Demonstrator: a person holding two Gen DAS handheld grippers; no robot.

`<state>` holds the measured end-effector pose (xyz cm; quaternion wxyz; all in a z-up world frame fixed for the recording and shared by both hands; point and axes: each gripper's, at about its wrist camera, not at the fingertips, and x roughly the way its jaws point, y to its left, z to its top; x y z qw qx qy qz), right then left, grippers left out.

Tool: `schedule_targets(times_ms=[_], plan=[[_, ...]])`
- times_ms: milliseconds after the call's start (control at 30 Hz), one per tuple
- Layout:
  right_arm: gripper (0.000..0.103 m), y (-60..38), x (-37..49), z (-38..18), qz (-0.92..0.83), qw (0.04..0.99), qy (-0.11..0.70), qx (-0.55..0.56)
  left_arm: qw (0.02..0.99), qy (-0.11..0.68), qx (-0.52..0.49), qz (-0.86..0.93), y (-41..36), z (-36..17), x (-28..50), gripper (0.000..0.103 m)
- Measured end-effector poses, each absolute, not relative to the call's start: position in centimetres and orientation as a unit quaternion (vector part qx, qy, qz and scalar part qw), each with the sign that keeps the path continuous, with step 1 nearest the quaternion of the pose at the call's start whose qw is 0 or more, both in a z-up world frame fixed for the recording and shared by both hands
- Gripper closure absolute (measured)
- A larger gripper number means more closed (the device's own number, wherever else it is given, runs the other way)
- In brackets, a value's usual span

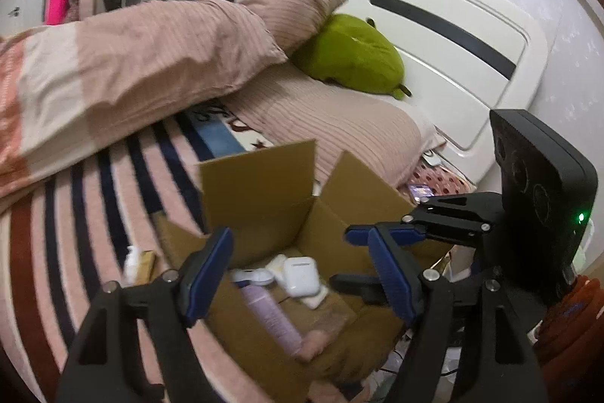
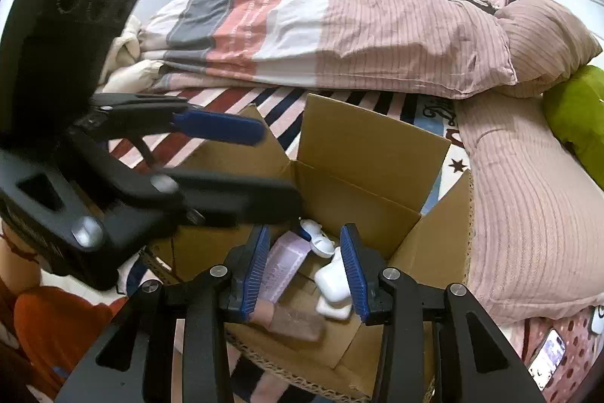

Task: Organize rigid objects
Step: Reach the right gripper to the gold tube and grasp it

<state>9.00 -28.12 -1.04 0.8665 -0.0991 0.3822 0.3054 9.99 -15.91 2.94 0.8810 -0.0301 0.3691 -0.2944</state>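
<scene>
An open cardboard box [image 1: 260, 176] [image 2: 373, 142] sits on the bed. Inside lie a white earbud case [image 1: 301, 275] [image 2: 332, 278], a lilac tube [image 1: 271, 318] [image 2: 281, 269], a white round item [image 1: 253, 276] [image 2: 319, 240] and a pink block [image 2: 298, 321]. My left gripper [image 1: 298, 274] is open and empty above the box; it also shows in the right wrist view [image 2: 271, 165]. My right gripper [image 2: 305, 269] is open and empty over the box's contents; it shows at the box's right in the left wrist view [image 1: 351, 259].
A small boxed item with a white cap [image 1: 141, 265] lies on the striped blanket [image 1: 75, 214] left of the box. A folded duvet [image 2: 321, 36], pink pillows [image 2: 528, 214], a green plush [image 1: 351, 53] and the white headboard [image 1: 453, 36] surround it. A phone [image 2: 547, 357] lies right.
</scene>
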Motion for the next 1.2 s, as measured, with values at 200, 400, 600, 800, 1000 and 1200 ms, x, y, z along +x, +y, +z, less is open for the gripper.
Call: schedule_targets(times_ms=[200,400,600,800,1000,1200], plan=[[0.068,-26.8,8.0,0.3,0.304,0.873,0.368,-0.106,0.911,0.338,-0.043,-0.232,-11.3,3.1,7.2,0.026],[0.068,-22.8,6.5,1.1,0.32,0.871,0.354,-0.122,0.933,0.323,-0.073,-0.138,-4.2,1.4,4.5,0.025],[0.068,-16.2,5.2,0.9,0.356,0.854,0.35,-0.145,0.941,0.325,-0.084,-0.046,1.9,-1.6,2.0,0.022],[0.068,-9.8,4.9,-2.7,0.386,0.823,0.383,-0.164,0.935,0.341,-0.096,-0.008,5.8,-5.3,1.1,0.022],[0.058,-7.0,6.1,-7.9,0.362,0.817,0.415,-0.171,0.926,0.357,-0.12,-0.034,6.7,-8.3,1.8,0.022],[0.056,-7.5,9.1,-12.1,0.274,0.845,0.424,-0.175,0.921,0.362,-0.135,-0.054,6.7,-9.5,2.3,0.022]])
